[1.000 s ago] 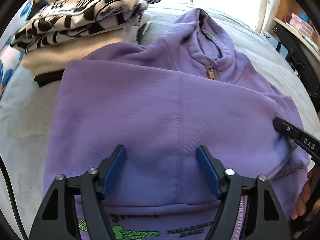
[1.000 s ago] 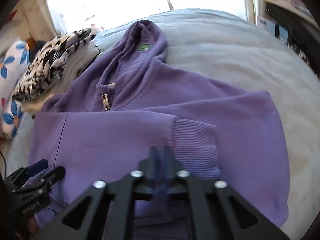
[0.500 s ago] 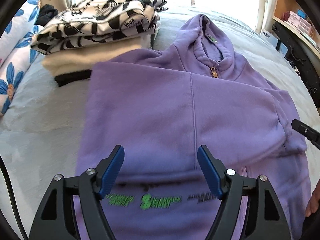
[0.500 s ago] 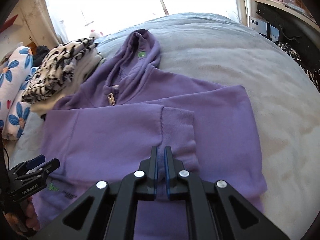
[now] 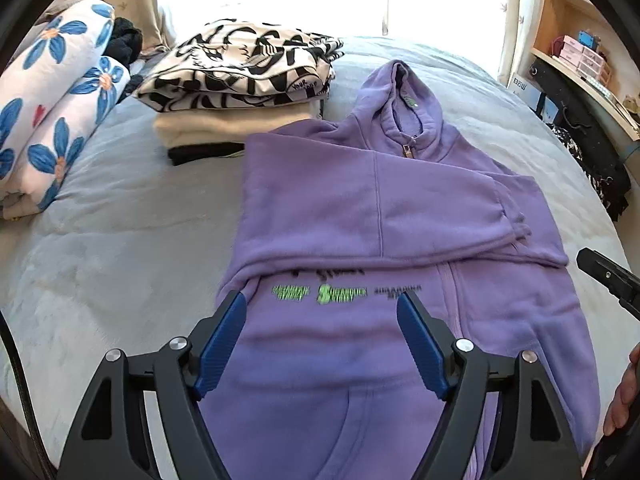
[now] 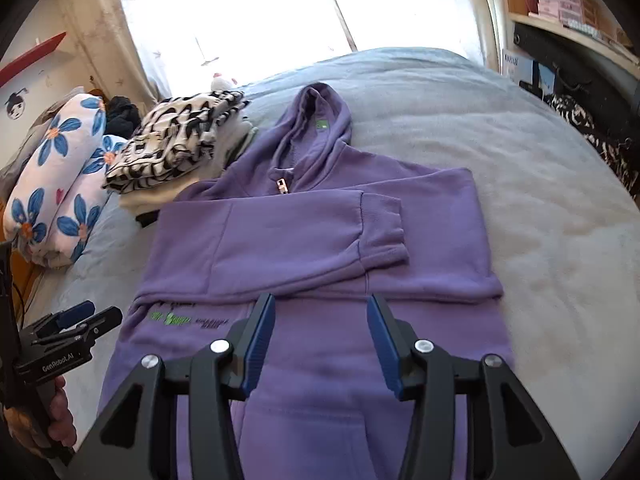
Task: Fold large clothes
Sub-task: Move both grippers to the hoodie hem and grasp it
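A purple zip hoodie (image 5: 400, 208) (image 6: 320, 232) lies flat on the grey bed (image 5: 120, 220), hood at the far end. Both sleeves are folded across its chest, the ribbed cuff (image 6: 380, 220) on top. My left gripper (image 5: 320, 304) hovers above the green chest print (image 5: 320, 294), open and still spreading, with nothing between its pads. My right gripper (image 6: 320, 300) hangs over the hoodie's lower front. Its jaws are opening and only cloth far below shows between them. Each gripper shows at the edge of the other's view, the right gripper (image 5: 604, 276) and the left gripper (image 6: 76, 320).
A stack of folded clothes (image 5: 240, 80) (image 6: 176, 144), black-and-white on top, sits just left of the hood. Floral pillows (image 5: 52, 112) lie at the bed's left edge. Shelves and a dark desk (image 5: 580, 80) run along the right. A hand (image 6: 60, 408) holds the left gripper's handle.
Both grippers have drawn back and up from the hoodie, so the green print and pocket now show. The right gripper's jaws went from shut to apart.
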Motion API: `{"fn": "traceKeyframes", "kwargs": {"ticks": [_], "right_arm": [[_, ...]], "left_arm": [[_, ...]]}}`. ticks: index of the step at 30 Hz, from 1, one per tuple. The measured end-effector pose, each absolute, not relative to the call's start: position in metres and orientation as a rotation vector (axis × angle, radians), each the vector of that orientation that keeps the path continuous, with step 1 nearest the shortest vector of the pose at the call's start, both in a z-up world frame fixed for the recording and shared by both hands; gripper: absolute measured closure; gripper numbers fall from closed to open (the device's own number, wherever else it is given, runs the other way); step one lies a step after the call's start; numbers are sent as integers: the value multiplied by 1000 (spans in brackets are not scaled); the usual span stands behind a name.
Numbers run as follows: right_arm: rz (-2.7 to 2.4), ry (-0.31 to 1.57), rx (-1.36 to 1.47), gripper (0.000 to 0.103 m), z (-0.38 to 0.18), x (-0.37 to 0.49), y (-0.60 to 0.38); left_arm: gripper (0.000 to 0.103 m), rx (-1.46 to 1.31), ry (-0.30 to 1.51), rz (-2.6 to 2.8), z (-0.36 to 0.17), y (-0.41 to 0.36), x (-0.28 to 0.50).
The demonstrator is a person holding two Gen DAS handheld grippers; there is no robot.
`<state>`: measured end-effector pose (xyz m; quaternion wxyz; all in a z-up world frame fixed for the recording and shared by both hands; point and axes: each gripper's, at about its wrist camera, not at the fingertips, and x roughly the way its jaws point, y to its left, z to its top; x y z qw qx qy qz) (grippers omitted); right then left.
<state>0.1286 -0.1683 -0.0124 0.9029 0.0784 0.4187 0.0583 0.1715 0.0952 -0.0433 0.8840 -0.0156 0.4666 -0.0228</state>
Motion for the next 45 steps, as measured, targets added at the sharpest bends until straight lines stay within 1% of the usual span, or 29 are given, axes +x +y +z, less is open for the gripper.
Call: {"fn": "traceKeyframes", "kwargs": {"ticks": [4, 13, 15, 17, 23, 34, 42, 45], "right_arm": [[144, 843, 155, 55, 1, 100, -166], [170, 827, 125, 54, 6, 50, -158], [170, 834, 110, 51, 2, 40, -157], [167, 845, 97, 49, -4, 33, -157], [149, 895, 69, 49, -22, 13, -164], [78, 1005, 57, 49, -55, -17, -220], [31, 1084, 131, 49, -76, -35, -261], [40, 1085, 159, 49, -77, -44, -269]], "left_arm": [[21, -50, 953, -37, -31, 101, 140], [21, -40, 930, 4, -24, 115, 76], [21, -34, 932, 14, -26, 119, 66], [21, -35, 943, 34, -31, 128, 56], [21, -69, 1006, 70, -53, 155, 38], [21, -249, 1181, -13, -117, 215, 11], [21, -304, 1187, -112, -129, 213, 9], [21, -300, 1201, -145, -132, 206, 10]]}}
